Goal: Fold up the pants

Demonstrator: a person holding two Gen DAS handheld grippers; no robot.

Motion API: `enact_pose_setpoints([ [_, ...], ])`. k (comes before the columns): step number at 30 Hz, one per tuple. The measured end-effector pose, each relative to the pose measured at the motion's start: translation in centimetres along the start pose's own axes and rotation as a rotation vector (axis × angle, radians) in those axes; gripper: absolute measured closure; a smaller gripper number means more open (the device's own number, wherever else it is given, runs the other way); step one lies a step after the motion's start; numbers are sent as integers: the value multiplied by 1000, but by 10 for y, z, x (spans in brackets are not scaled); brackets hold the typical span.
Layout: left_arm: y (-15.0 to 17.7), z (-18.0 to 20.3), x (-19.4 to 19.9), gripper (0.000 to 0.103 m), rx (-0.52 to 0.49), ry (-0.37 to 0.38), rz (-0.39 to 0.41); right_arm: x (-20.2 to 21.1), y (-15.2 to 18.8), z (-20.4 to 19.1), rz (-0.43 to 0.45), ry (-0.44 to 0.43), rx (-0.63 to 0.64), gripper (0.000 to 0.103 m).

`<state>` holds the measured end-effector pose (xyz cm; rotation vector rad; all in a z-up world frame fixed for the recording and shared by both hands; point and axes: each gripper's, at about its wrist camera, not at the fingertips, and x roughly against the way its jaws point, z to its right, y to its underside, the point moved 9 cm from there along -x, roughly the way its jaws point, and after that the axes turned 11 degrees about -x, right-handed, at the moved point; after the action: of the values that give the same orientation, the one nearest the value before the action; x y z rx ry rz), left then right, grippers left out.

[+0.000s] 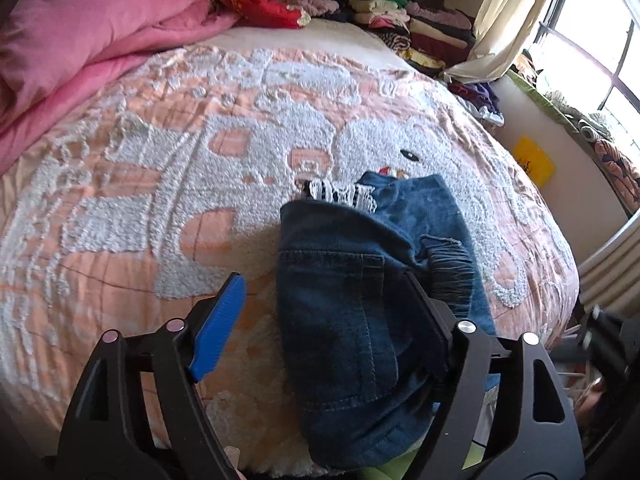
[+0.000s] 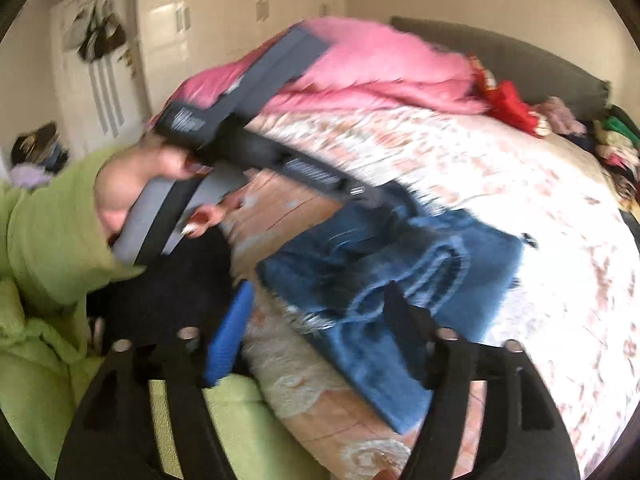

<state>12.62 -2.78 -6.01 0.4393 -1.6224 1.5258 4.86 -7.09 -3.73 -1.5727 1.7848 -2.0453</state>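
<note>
Left wrist: gripper [image 1: 324,304] gapes over folded jeans [image 1: 360,304], gripping nothing.
Right gripper [image 2: 320,316], likewise wide, at 3 o'clock; a snagged finger could undo the fold.

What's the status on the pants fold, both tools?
Left tool open, over the jeans. Right tool open, nothing held. Jeans folded into a bundle on the bedspread. Nothing in the way.

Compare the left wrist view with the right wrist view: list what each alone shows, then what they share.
Left wrist only: the window, the cream curtain and a yellow item by the wall.
Right wrist only: the white door, the person's hand on the left tool's handle, and the green sleeve.
Both: the folded jeans, pink blanket, patterned bedspread and stacked clothes.
</note>
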Motion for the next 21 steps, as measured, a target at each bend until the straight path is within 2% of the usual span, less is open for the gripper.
enact_pose_setpoints([
  [1, -1, 0, 3, 31, -1, -2, 6, 9, 0, 5, 18, 21, -15, 25],
  [2, -2, 2, 6, 25, -5, -5, 11, 13, -4, 14, 33, 37, -28, 22],
  [4, -3, 3, 10, 19, -14, -17, 20, 21, -10, 30, 67, 67, -59, 17],
  [12, -4, 3, 19, 16, -35, -57, 41, 40, -24, 66, 143, 172, -150, 14],
  [21, 3, -1, 8, 16, -33, -77, 17, 21, -11, 108, 109, 228, -306, 14],
])
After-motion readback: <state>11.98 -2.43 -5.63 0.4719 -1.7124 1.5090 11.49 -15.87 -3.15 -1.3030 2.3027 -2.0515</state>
